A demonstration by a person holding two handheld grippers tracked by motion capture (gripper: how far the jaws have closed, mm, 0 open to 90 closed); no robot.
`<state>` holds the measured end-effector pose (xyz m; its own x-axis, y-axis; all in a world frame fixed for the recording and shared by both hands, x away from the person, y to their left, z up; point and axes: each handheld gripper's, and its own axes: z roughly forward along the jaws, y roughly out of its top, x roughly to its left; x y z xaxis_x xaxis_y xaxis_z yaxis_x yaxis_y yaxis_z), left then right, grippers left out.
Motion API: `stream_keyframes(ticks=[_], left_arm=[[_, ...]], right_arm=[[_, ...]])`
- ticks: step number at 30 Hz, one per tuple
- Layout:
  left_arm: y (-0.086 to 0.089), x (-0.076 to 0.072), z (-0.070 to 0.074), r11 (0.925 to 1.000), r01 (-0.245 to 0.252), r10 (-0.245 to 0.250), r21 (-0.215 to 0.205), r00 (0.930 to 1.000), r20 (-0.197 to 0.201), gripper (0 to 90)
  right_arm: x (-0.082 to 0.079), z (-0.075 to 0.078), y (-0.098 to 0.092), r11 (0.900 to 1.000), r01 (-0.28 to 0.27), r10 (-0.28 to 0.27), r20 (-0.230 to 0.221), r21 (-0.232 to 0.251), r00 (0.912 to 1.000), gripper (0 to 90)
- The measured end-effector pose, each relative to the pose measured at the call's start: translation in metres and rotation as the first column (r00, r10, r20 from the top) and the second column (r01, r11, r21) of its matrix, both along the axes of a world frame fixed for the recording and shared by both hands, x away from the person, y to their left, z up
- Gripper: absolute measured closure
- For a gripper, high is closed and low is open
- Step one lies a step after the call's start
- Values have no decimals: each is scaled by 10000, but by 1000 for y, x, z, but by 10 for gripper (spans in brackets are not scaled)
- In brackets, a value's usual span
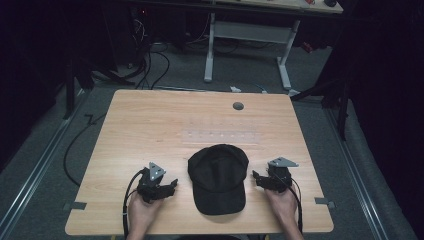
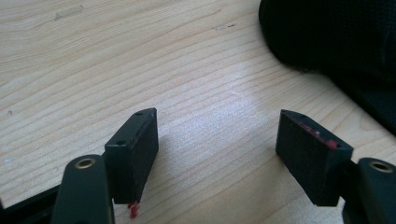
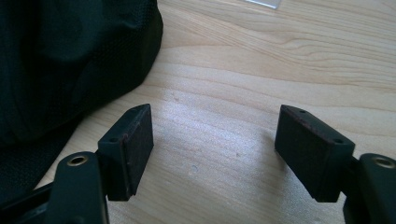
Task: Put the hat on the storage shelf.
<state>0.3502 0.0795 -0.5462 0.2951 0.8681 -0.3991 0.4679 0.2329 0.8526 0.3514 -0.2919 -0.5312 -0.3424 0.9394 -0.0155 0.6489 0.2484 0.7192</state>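
Dim room around a brightly lit wooden table (image 1: 150,125), dark corners in the high view, soft pale sheen on the wood between the jaws in both gripper views, black cap (image 1: 218,175) nearly featureless, close jaws slightly soft, mild graininess

Cap (image 1: 218,175): plain black throughout, crown and brim alike, with a fine mesh weave to the fabric in the left gripper view. Table (image 1: 150,130): pale wood with wavy brown grain lines; a small grey disc (image 1: 238,106) sits at its 12 o'clock edge. Left gripper (image 1: 173,185): black body, grey three-cornered top plate, black pads (image 2: 133,154) flecked with red. Right gripper (image 1: 255,177): black, grey plate, dark brownish pads (image 3: 137,144). Floor (image 1: 50,150): grey.
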Motion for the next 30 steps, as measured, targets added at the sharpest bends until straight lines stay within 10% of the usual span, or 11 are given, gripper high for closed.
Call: stream_keyframes(ticks=[30], left_arm=[[1,0,0,10000,-35,34,-73,10000,-45,293]], right_arm=[[-21,27,-2,9920,-650,575,715,1079,9958,564]])
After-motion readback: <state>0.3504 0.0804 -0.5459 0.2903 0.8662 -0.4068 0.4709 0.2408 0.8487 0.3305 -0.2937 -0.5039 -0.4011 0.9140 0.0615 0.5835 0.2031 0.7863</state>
